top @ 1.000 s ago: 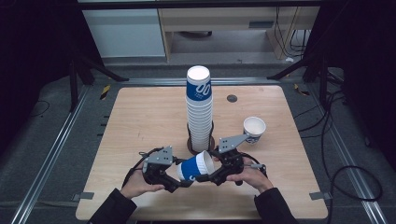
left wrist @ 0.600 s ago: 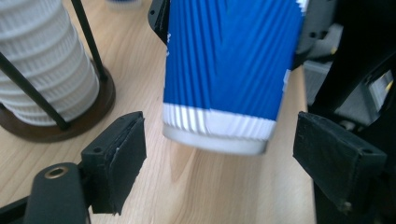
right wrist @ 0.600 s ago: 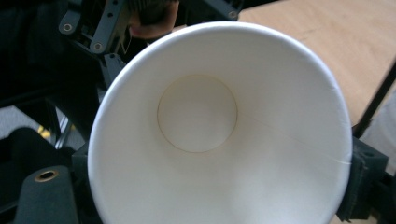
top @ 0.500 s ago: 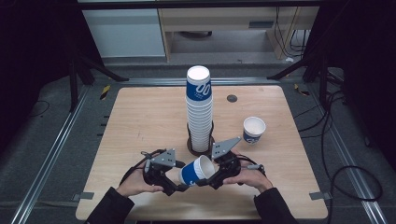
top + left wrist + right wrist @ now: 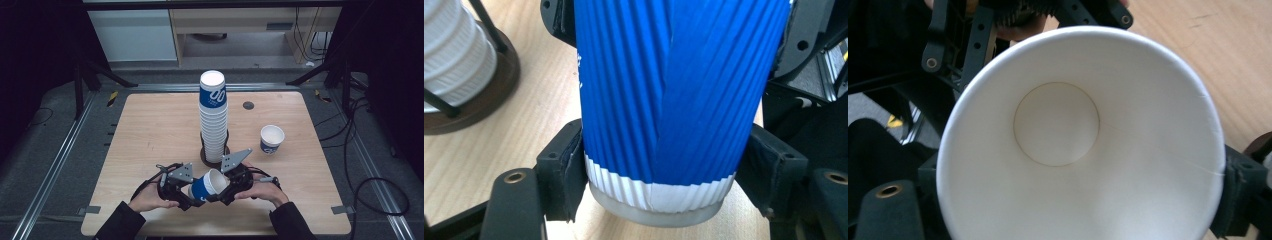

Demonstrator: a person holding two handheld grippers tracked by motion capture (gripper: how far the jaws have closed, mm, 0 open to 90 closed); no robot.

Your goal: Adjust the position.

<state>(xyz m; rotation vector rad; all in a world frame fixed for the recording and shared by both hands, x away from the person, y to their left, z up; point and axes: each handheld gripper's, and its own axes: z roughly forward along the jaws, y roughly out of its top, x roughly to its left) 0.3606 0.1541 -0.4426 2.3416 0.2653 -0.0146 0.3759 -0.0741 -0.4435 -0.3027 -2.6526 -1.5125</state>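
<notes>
Holding the cup (image 5: 206, 185) sideways, the left gripper (image 5: 186, 192) pinched its base and the right gripper (image 5: 226, 187) clamped its rim. A light, even squeeze would have kept the rim round.

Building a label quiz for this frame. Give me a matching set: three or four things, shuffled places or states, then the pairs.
Things:
1. held cup
2. cup stack
3. loose cup
4. left tongs

Places or states:
A. upright alone, right of the stack
B. lying sideways between both tongs
C. closed on the cup's base end
D. upside down in a dark round holder at mid-table

Pairs: 1-B, 2-D, 3-A, 4-C
</notes>
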